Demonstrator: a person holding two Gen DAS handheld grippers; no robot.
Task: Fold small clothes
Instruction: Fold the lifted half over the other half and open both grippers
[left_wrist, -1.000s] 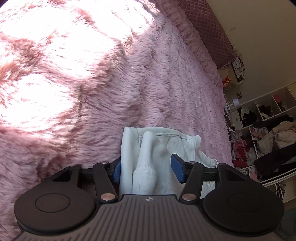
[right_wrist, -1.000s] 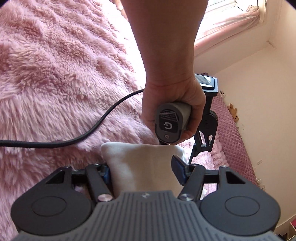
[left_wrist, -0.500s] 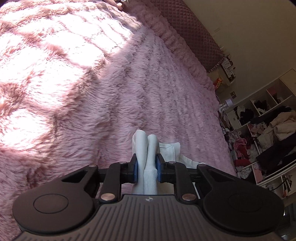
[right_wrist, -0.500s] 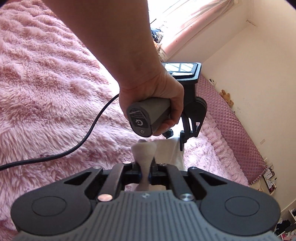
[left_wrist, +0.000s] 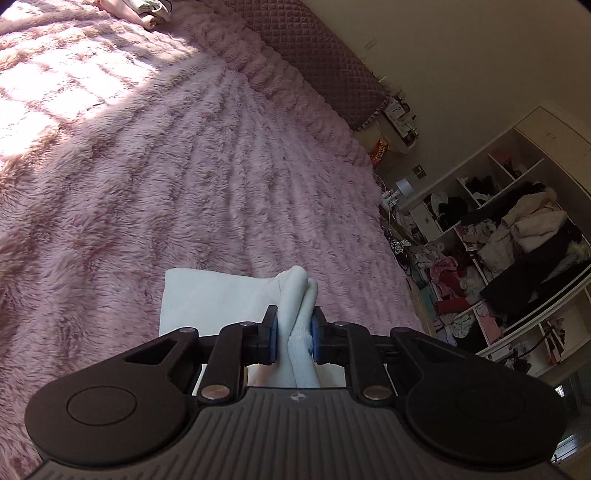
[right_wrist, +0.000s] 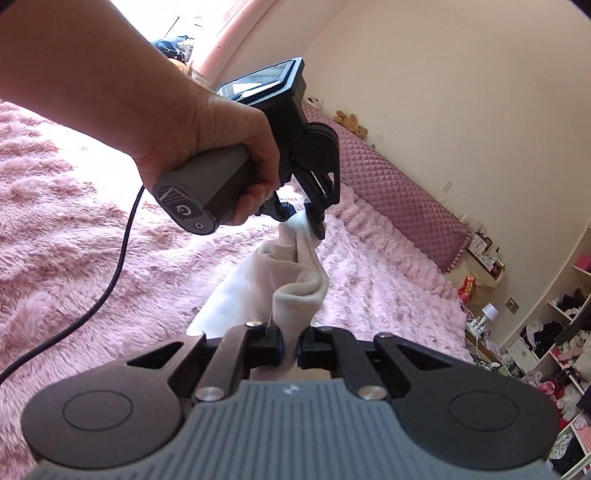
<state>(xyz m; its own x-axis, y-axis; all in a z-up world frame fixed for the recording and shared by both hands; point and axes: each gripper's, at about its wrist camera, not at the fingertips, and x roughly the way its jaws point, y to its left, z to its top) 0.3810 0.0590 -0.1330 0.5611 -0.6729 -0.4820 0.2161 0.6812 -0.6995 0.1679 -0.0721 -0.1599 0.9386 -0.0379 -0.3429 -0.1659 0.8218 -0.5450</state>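
White garment, small and soft, partly lifted off the pink furry blanket on the bed, with a flat folded part still lying on the fur. One bunched edge pinched between the blue pads of the left gripper; jaws just closing over the last second, now clamped on a thick fold of the cloth. Another bunched edge caught in the right gripper, jaws pressed tight together with only thin cloth between them. Between the two grips, fabric sagging in a loose drape, seen from the right wrist camera rising toward the left gripper, itself held by a bare hand wrapped around a grey handle, a small screen mounted on top. Black cable trailing from that handle across the blanket toward the near left edge of the bed.

Farther out: quilted mauve headboard cushion along the far edge of the bed against a cream wall. Sunlight falling in window-pane patches across the far left of the blanket. Small plush toy sitting on top of the cushion. Beyond the right edge of the bed, open white shelves crammed with heaped clothes, a pale coat and dark garments piled in front. Orange snack bag near the corner of the bed by the cushion's end.
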